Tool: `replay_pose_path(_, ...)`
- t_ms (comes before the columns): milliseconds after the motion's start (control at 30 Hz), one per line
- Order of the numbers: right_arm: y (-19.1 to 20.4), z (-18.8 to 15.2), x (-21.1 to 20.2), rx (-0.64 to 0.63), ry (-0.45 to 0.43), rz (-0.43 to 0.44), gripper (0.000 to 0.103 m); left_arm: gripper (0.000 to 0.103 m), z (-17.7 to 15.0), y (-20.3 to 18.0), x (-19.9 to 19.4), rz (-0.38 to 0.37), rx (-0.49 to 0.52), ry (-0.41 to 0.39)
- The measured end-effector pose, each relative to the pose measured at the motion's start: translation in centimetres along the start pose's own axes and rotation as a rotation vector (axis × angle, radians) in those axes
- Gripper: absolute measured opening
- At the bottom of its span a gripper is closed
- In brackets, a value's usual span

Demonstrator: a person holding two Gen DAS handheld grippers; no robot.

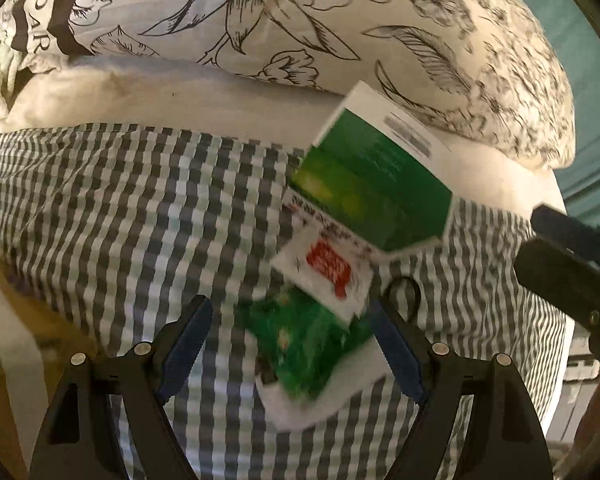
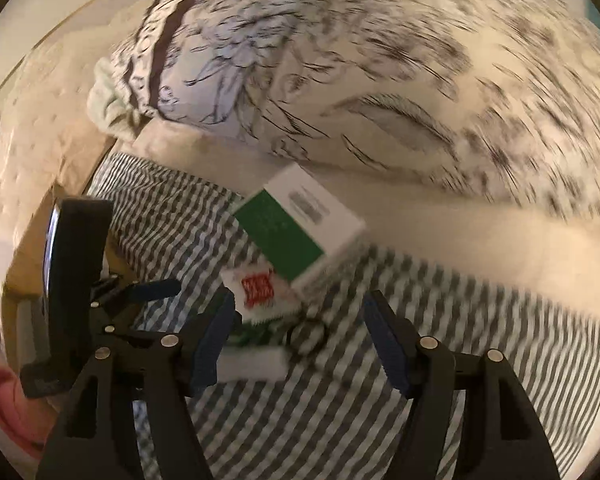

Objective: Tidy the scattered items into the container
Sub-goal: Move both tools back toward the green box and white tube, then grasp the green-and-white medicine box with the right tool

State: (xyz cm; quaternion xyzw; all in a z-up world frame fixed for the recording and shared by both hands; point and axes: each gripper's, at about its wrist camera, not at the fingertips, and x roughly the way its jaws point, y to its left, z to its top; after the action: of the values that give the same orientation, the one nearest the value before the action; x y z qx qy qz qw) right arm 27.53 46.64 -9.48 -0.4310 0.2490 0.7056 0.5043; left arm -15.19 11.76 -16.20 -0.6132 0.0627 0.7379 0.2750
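Floral pillow (image 1: 340,32) fills the top of both views; below it a checked cloth (image 1: 120,208) covers the bed across the middle and bottom.

Scattered items sit centre-right in the left wrist view, in a loose overlapping pile on the checked cloth. The green box (image 1: 374,184) is biggest, upper end near the pillow edge. Below it lies a white packet with red print (image 1: 326,274), lapping a green packet (image 1: 308,344) lower down. A small dark ring (image 1: 404,296), maybe a hair tie, lies just right of the packets.

Left gripper (image 1: 290,354) is spread wide, holding nothing, with the green packet lying between its fingers at bottom centre. Right gripper (image 2: 296,344) is also spread and empty, with the ring and the packet edges between its fingers.

Step, as a judgement: approach for a first pickup, nothing lifted yet. The next move likely calls for lowering onto one thin packet and closing on its edge without dragging the cloth or the overlapping packet.

Hard to make out: no container clearly in view, though the tan shape at the left edge of the right wrist view could be one. Right wrist view is motion-blurred and the packet print is unreadable. The packets' lower edges are partly hidden.
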Motion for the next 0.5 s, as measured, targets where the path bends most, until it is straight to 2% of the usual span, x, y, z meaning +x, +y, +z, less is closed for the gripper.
replay_pose_path(100, 0.0, 1.7, 2.1, -0.122, 0.077, 0.081, 0.068, 0.084, 0.7, 0.3, 1.2, -0.017, -0.041, 0.028)
replay_pose_path(233, 1.1, 2.9, 4.8, -0.34, 0.143, 0.008, 0.068, 0.084, 1.2, 0.4, 2.5, -0.039, -0.076, 0.052)
replay_pose_path(300, 1.4, 3.1, 5.9, -0.405, 0.156, -0.024, 0.068, 0.084, 1.4, 0.5, 3.2, -0.05, -0.089, 0.061)
replay_pose_path(367, 1.4, 3.4, 7.0, -0.446, 0.166, -0.023, 0.073, 0.084, 1.5, 0.7, 4.2, -0.047, -0.109, 0.082)
replay_pose_path(433, 1.0, 3.9, 7.8, -0.45, 0.159, -0.013, 0.09, 0.084, 1.6, 0.9, 4.8, -0.054, -0.125, 0.091)
replay_pose_path(500, 0.6, 4.3, 8.3, -0.434, 0.16, 0.006, 0.092, 0.084, 1.8, 0.9, 5.1, -0.055, -0.132, 0.086)
